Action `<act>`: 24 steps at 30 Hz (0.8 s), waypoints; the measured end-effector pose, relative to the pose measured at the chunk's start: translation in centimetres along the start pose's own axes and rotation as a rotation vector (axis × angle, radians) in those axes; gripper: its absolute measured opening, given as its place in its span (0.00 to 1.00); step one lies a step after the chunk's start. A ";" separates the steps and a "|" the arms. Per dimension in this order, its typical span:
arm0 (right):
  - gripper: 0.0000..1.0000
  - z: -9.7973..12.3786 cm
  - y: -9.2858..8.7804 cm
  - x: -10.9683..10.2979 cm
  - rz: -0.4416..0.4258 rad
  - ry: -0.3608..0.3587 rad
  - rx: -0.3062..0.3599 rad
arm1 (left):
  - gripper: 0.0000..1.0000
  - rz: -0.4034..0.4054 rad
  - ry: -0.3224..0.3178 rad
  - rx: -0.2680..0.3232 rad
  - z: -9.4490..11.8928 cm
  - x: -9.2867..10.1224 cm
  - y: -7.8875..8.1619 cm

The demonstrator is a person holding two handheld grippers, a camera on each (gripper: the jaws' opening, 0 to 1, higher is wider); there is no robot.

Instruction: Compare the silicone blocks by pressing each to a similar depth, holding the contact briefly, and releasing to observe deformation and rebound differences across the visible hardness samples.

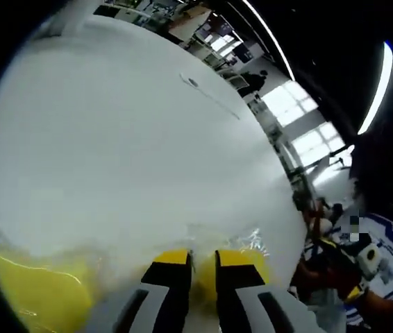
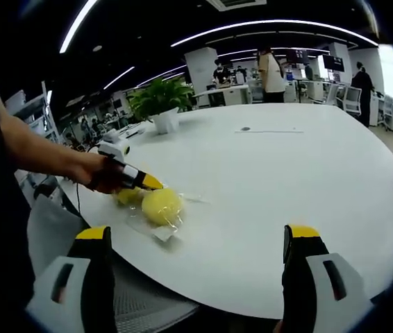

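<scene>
A round yellow silicone block (image 2: 162,206) lies in clear plastic wrap (image 2: 156,230) near the white table's left edge (image 2: 203,295). A smaller yellow block (image 2: 127,196) sits just left of it. A hand (image 2: 103,177) holds my left gripper (image 2: 149,183), whose yellow tips come down between the two blocks and touch them. In the left gripper view its jaws stand almost together, the left gripper (image 1: 203,258) resting on yellow silicone (image 1: 248,267), with another yellow block (image 1: 33,295) at the lower left. My right gripper (image 2: 198,236) hangs open, well short of the blocks.
A potted plant (image 2: 160,104) stands at the table's far left. A thin pen-like item (image 2: 267,130) lies far across the table. A grey chair (image 2: 54,225) is under the near edge. People and desks fill the room behind.
</scene>
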State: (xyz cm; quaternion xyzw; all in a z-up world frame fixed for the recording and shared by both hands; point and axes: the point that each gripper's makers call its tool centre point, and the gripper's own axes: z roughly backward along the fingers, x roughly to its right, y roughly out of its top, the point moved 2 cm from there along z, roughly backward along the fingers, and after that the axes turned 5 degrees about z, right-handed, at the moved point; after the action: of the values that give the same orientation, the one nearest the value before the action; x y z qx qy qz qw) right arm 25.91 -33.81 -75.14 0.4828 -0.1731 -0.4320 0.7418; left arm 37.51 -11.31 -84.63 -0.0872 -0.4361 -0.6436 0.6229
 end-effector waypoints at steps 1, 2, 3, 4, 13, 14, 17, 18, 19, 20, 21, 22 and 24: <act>0.96 0.0 0.0 0.1 0.003 0.000 -0.004 | 0.01 -0.033 -0.024 -0.004 0.1 0.5 0.0; 0.96 0.0 0.0 0.0 0.004 0.001 -0.004 | 0.01 -0.014 0.000 -0.016 0.0 0.2 -0.1; 0.96 0.0 0.1 0.1 0.004 0.000 -0.005 | 0.01 -0.005 0.002 -0.018 -0.1 0.0 -0.1; 0.96 0.1 0.1 0.2 0.004 -0.001 -0.006 | 0.00 0.005 0.007 -0.024 -0.1 -0.2 -0.2; 0.96 -0.1 0.4 0.6 -0.011 -0.008 -0.006 | 0.00 0.146 -0.056 -0.007 0.4 0.9 0.2; 0.96 -0.1 0.3 0.6 -0.015 -0.006 -0.006 | 0.00 0.022 -0.006 0.007 0.5 0.3 0.2; 0.96 -0.3 0.5 0.5 -0.018 -0.002 0.001 | 0.00 0.016 0.012 0.016 0.7 0.6 0.1; 0.96 -0.4 0.4 0.5 -0.020 -0.001 0.003 | 0.00 0.087 -0.010 0.012 0.9 1.1 0.0; 0.96 -0.4 0.5 0.4 -0.021 0.002 0.006 | 0.00 0.106 -0.049 0.001 0.9 1.4 -0.1; 0.96 -0.4 0.6 0.3 -0.019 0.003 0.006 | 0.00 0.106 -0.047 -0.011 1.0 1.4 -0.3; 0.96 -0.4 0.6 0.2 -0.016 0.005 0.007 | 0.00 0.083 -0.061 -0.006 1.0 1.5 -0.2; 0.96 -0.4 0.7 0.2 -0.015 0.006 0.007 | 0.00 0.070 -0.071 -0.004 1.1 1.7 -0.3; 0.96 -0.4 0.8 0.2 -0.017 0.005 0.015 | 0.00 0.059 -0.075 -0.006 1.2 1.9 -0.3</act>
State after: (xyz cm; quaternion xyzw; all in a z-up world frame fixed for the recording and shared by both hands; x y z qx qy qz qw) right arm 26.65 -33.60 -74.62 0.4908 -0.1705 -0.4358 0.7349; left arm 36.31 -11.94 -82.84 -0.1261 -0.4545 -0.6225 0.6245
